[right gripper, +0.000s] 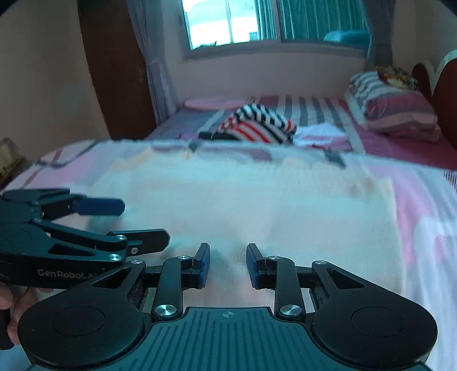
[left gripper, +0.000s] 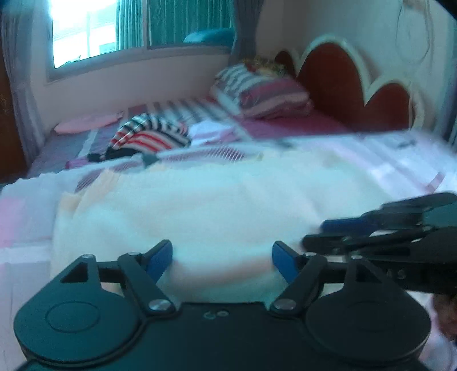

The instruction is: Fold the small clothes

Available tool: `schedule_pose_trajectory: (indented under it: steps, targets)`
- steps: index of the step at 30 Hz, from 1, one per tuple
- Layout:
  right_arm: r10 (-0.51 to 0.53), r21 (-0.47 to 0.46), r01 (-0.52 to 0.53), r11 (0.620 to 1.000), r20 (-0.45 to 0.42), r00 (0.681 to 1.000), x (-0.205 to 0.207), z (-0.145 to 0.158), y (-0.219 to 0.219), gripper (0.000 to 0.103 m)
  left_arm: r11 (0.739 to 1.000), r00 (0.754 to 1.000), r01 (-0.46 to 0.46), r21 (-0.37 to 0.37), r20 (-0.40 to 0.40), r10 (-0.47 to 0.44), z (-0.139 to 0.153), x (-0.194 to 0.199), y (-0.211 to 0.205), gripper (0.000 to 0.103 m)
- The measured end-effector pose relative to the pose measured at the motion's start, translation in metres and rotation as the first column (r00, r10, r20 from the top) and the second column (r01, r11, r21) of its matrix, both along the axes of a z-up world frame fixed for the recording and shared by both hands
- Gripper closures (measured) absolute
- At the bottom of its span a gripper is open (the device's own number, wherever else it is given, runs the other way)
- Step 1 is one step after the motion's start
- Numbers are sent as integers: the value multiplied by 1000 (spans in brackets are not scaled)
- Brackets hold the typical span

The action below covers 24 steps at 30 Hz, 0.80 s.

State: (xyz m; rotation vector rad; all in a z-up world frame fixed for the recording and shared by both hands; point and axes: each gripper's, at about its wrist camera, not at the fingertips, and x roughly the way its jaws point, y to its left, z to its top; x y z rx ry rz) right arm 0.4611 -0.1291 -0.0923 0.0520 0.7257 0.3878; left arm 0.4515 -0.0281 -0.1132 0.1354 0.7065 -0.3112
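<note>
At the far left of the bed [right gripper: 177, 120] lies a flat pink cushion [right gripper: 214, 102], close to the wall under the window [right gripper: 228, 22]. Just right of it, in the middle of the far part of the bed, a striped garment [right gripper: 257, 125] in red, white and dark blue lies in a heap, and a small pale pink piece of clothing [right gripper: 322, 134] touches its right side. Farther right, striped pillows [right gripper: 391, 111] lean near the red headboard [left gripper: 337, 85].

In the near part, a white fluffy cloth [right gripper: 257, 205] is spread flat on a pink patterned bedcover [right gripper: 422, 205]; both views are blurred here, so its edges are not sharp.

The left hand-held gripper [left gripper: 222, 261] is low over the near edge of the white cloth with its jaws spread wide; nothing is pinched between the blue pads [left gripper: 160, 261]. The right hand-held gripper [right gripper: 228, 265] is just beside it on the right, also over the near edge. Its jaws stand narrow but apart, and the cloth shows through the gap; the pads do not press on it.
</note>
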Motion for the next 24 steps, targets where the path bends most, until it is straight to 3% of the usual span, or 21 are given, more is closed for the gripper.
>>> schedule_pose_trajectory:
  steps: [3, 6, 7, 9, 11, 15, 20, 23, 24]
  targets:
    - [-39, 0, 39, 999, 13, 999, -8, -1, -15, 75, 999, 999, -41, 30, 13, 40, -5, -6, 14, 24]
    - [-216, -33, 216, 976, 14, 976, -17, -2, -57, 76, 992, 992, -122, 23, 14, 122, -8, -16, 50, 24]
    - [-208, 28, 208, 978, -4, 978, -18, -6, -74, 76, 991, 991, -133, 7, 4, 133, -8, -17, 58, 25]
    - [-201, 57, 202, 978, -24, 979, -16, -3, -79, 75, 990, 990, -141, 12, -4, 141, -2, -19, 58, 29]
    - [-209, 66, 209, 976, -5, 978, -22, 10, -71, 75, 989, 989, -145, 10, 7, 145, 9, -26, 48, 32]
    - [-116, 83, 114, 990, 27, 993, -58, 28, -39, 75, 994, 994, -106, -35, 13, 106, 19, -62, 25, 30]
    - [-17, 34, 18, 999, -21, 1000, -100, 5, 9, 75, 996, 996, -82, 22, -21, 82, 0, -92, -1, 28]
    - [-58, 29, 58, 998, -3, 998, -110, -10, 19, 75, 991, 991, -130, -9, -41, 130, -8, -94, 4, 26]
    - [-70, 30, 70, 997, -2, 998, -109, -12, 19, 75, 990, 988, -144, -7, -52, 143, -5, -94, 3, 31]
